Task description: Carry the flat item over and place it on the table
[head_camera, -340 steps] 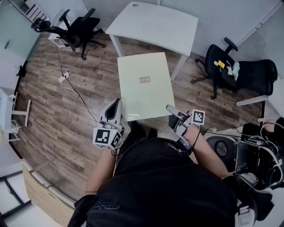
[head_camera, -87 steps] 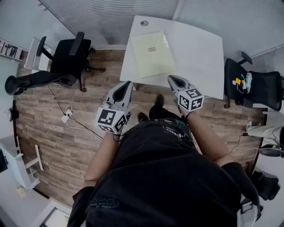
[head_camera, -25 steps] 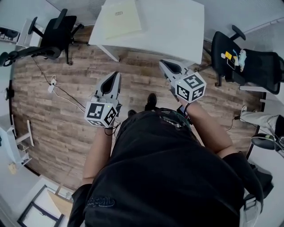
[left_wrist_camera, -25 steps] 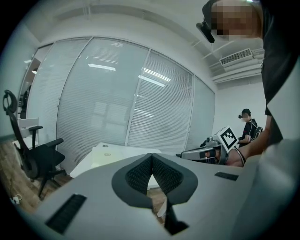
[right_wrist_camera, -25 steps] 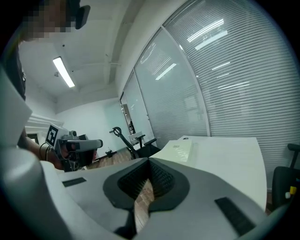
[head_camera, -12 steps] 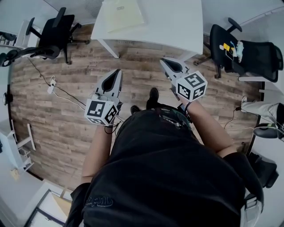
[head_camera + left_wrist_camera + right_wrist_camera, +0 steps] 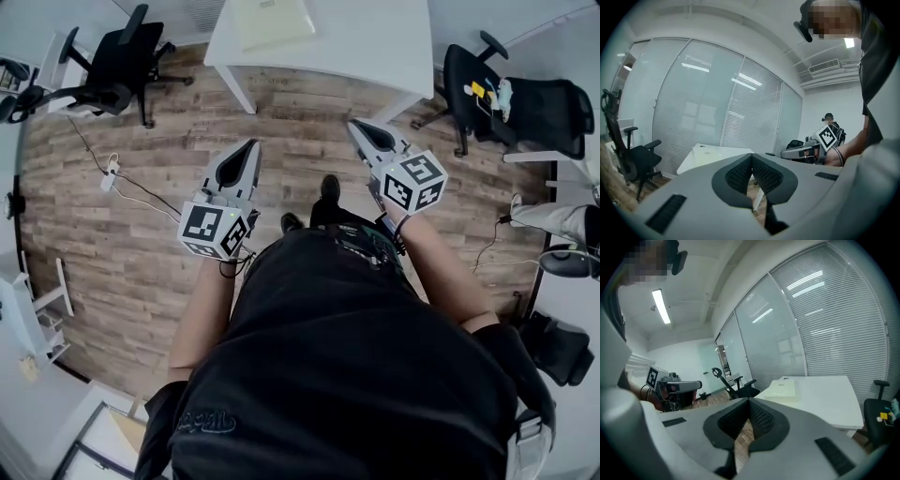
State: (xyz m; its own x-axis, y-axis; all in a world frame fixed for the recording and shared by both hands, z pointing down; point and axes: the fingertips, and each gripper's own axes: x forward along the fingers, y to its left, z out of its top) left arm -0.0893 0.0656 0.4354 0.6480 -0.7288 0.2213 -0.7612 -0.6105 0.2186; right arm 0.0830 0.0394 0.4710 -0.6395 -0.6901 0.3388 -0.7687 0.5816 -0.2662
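The flat item (image 7: 274,19), a pale yellow-green board, lies on the white table (image 7: 375,47) at the top edge of the head view. Both grippers hang over the wood floor, well short of the table and apart from the board. My left gripper (image 7: 253,144) is shut with nothing in it, and so is my right gripper (image 7: 355,125). The left gripper view shows its jaws closed (image 7: 752,157), with the board (image 7: 708,152) far beyond on the table. In the right gripper view the board (image 7: 783,391) rests near the table's left end, beyond the closed jaws (image 7: 749,402).
A black office chair (image 7: 122,56) stands left of the table. Another chair (image 7: 525,103) with small items on it stands at the right. A cable and power strip (image 7: 108,169) lie on the floor at the left. Glass walls with blinds stand behind the table.
The board was held between both grippers, then left on the table. Over the last second the table has slid farther toward the top of the view; both grippers stay shut.
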